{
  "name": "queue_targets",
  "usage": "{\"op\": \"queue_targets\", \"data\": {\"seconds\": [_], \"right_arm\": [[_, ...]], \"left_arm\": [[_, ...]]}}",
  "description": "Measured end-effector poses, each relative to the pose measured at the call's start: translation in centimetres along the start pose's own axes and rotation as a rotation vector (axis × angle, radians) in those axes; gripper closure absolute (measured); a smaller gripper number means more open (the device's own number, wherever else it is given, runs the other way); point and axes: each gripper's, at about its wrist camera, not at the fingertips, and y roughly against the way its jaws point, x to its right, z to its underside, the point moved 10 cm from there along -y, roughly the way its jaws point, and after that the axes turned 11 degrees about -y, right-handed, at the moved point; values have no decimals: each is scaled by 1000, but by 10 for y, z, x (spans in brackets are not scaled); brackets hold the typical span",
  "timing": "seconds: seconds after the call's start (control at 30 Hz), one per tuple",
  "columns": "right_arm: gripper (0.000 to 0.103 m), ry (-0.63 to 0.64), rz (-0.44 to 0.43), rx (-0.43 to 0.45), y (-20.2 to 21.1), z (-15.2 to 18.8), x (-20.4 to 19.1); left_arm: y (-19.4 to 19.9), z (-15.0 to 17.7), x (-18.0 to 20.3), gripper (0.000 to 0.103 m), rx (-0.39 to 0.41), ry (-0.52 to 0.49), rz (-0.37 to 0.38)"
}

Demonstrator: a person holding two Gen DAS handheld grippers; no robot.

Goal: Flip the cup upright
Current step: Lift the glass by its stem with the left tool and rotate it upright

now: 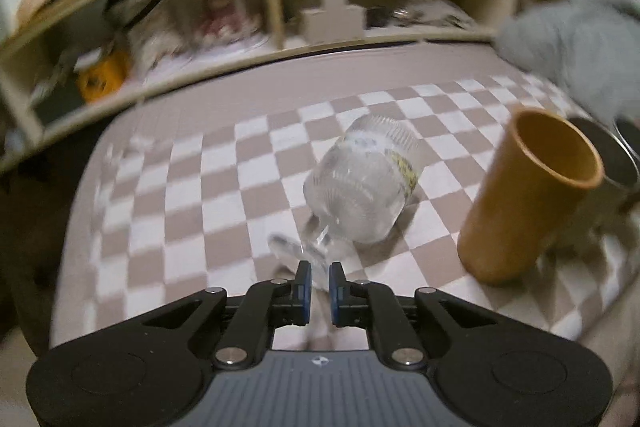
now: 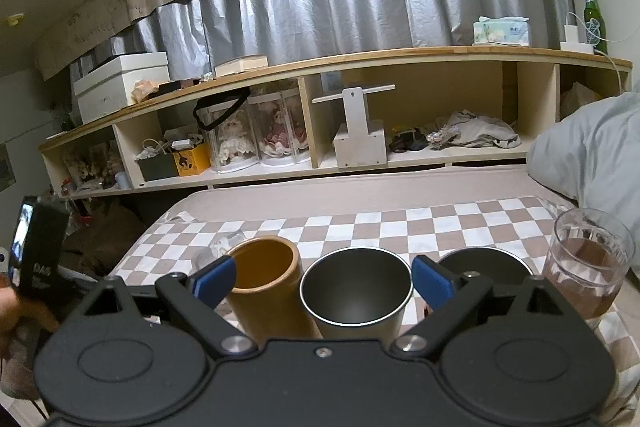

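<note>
A clear ribbed glass cup (image 1: 362, 183) with a handle lies tilted on its side on the checkered cloth (image 1: 192, 187), its mouth pointing away. My left gripper (image 1: 320, 285) is nearly shut on the cup's glass handle (image 1: 316, 247) at its near end. The view is blurred. In the right wrist view the same glass cup (image 2: 220, 247) shows only partly, behind the orange cup. My right gripper (image 2: 322, 277) is open and empty, held above the upright cups.
An orange cup (image 1: 528, 199) (image 2: 266, 291) stands upright to the right of the glass cup. Beside it stand a steel cup (image 2: 356, 291), a dark cup (image 2: 486, 263) and a clear tumbler (image 2: 588, 263). A wooden shelf (image 2: 320, 163) runs behind. A grey pillow (image 2: 592, 151) lies at right.
</note>
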Motion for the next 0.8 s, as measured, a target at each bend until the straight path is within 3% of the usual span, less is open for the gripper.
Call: {"op": "queue_targets", "data": {"seconds": [0.07,0.2,0.3,0.43,0.57,0.63,0.8], "right_arm": [[8,-2,-3,0,0,-1,0],[8,-1,-3,-2,0,-1,0],[8,4,-3,-4,1,0,0],[8,8,2,-11,-2,2,2],[8,4,11,-18,-6,3,6],[8,2,8,-20,-7,4,7],[8,-3,2,-23,-8,5,9]], "left_arm": [[1,-11,2,90,-11,-87,19],[-9,-31,15,68,-63,-281,52],[-26,-36,27,68,-132,-410,70],[-49,-27,36,68,-223,-488,107],[-67,-15,32,71,-266,-498,73],[-66,-14,28,80,-255,-450,67],[-52,-3,24,84,-220,-338,84]]}}
